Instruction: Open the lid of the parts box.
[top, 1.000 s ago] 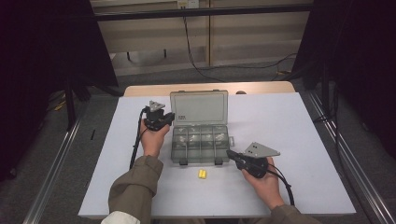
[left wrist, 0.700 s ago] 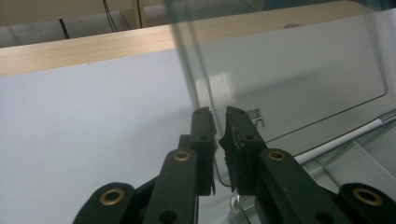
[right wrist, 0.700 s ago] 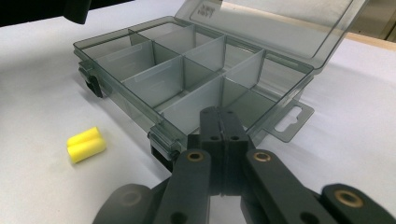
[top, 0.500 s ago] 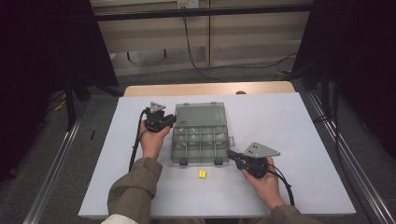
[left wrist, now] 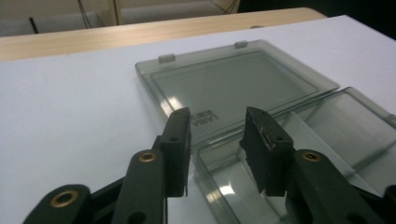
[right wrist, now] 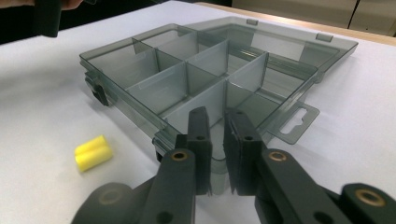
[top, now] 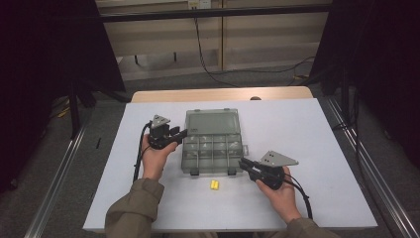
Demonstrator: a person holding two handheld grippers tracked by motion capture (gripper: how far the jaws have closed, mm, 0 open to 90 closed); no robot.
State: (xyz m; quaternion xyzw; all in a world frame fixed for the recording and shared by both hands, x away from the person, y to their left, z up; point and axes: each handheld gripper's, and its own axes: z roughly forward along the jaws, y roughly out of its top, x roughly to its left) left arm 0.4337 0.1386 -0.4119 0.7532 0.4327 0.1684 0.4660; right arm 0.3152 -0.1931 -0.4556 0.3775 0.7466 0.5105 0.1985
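two tongs (top: 184,133) (top: 242,162) flank an opened grey compartment box (top: 213,147) mid-desk (top: 317,129), left parted and empty, right barely gapped at its front corner; the yellow earplugs (top: 214,185) are best gripped gently.

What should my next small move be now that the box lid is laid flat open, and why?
Probably swing the right claw off the box's near corner toward the yellow foam earplugs on the table in front of it. The lid lies flat, the compartments look empty, and the right claw's jaws, just easing apart with the box edge between them, sit nearest the earplugs.
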